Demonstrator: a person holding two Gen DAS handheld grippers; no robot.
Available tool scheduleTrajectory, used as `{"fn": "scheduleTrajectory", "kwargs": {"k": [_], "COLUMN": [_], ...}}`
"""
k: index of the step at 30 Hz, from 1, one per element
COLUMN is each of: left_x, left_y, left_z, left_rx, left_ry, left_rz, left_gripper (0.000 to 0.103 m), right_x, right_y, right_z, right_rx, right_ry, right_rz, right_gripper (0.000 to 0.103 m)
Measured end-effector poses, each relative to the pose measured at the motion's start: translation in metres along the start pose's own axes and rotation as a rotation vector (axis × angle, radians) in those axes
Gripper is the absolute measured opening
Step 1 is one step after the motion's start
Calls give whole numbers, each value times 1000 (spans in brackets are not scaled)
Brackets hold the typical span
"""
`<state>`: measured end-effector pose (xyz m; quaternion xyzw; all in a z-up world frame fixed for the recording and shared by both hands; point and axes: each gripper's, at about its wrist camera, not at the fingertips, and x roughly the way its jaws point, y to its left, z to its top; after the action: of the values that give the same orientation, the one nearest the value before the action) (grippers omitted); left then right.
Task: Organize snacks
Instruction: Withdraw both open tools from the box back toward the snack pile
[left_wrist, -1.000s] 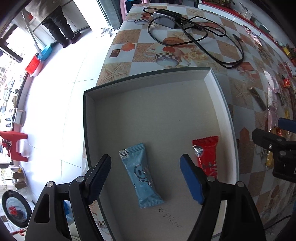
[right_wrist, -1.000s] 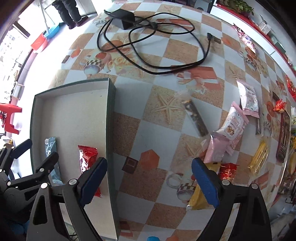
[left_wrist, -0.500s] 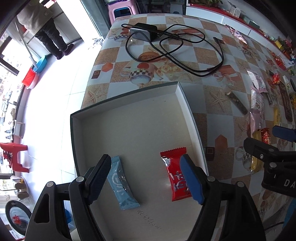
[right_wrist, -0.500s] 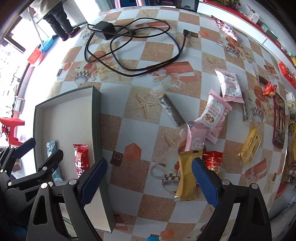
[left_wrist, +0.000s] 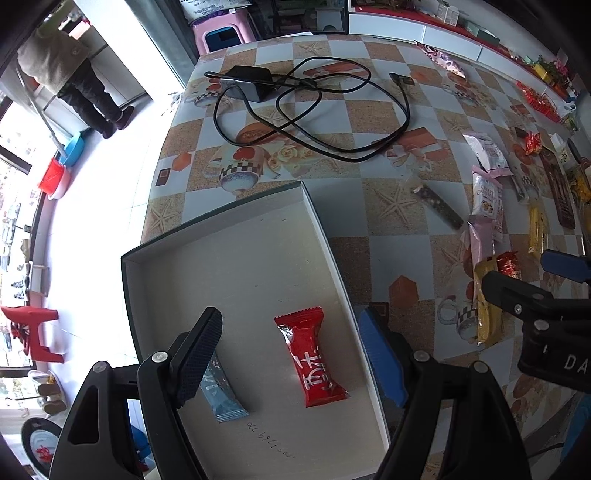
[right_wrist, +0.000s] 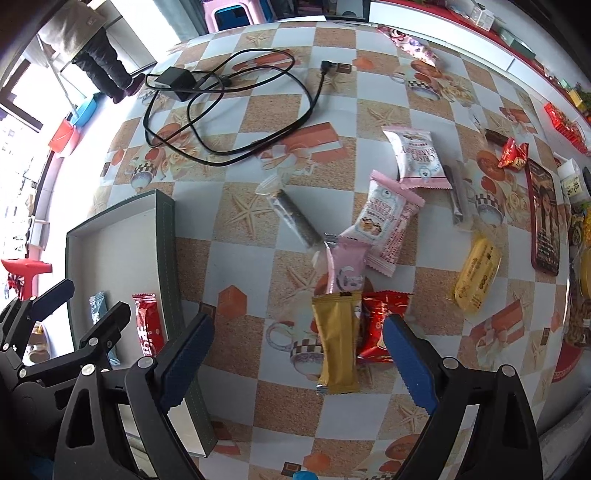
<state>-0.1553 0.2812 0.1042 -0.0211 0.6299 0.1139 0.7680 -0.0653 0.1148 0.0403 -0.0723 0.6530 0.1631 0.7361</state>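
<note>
Two grippers spread, empty: left gripper (left_wrist: 291, 354), right gripper (right_wrist: 299, 365) | pink packet (right_wrist: 419, 157) reads "CRISPY CRANBERRY"

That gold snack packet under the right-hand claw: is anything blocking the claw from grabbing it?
Nothing visible covers the gold foil snack packet. The open right gripper hangs above it, though a red foil packet lies against its side.

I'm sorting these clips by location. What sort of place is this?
Probably a small shop or its living area: a table with a patterned cloth, shelves of packaged goods along the wall, and plastic stools.
</note>
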Motion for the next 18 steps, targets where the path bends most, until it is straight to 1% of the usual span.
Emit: {"fn": "scheduleTrajectory", "kwargs": {"k": [4, 7, 8, 12, 14, 16, 18], "left_x": [-1, -3, -4, 2, 10, 23, 34], "left_y": [-12, -26, -31, -70, -85, -100, -109], "left_z": [1, 1, 0, -11, -18, -28, -37], "left_rx": [11, 8, 6, 24, 26, 21, 27], "left_ry": [1, 6, 11, 46, 65, 107, 131], "left_rz": [-7, -43, -58, -147, -164, -198, -206], "left_gripper": [80, 80, 80, 80, 80, 80, 80], "right_x": [-2, -5, -6, -3, 0, 3, 6], "right_y": [-14, -35, -48, -90, -113, -131, -148], "right_z": [-5, -11, -16, -33, -44, -53, -63], "right_rx": [17, 53, 79, 150, 192, 229, 270], "right_ry": [-4, -10, -11, 14, 35, 52, 70], "right_rz": [-4, -18, -28, -68, -91, -103, -106], "right_gripper": [93, 93, 93, 93, 93, 93, 93]}}
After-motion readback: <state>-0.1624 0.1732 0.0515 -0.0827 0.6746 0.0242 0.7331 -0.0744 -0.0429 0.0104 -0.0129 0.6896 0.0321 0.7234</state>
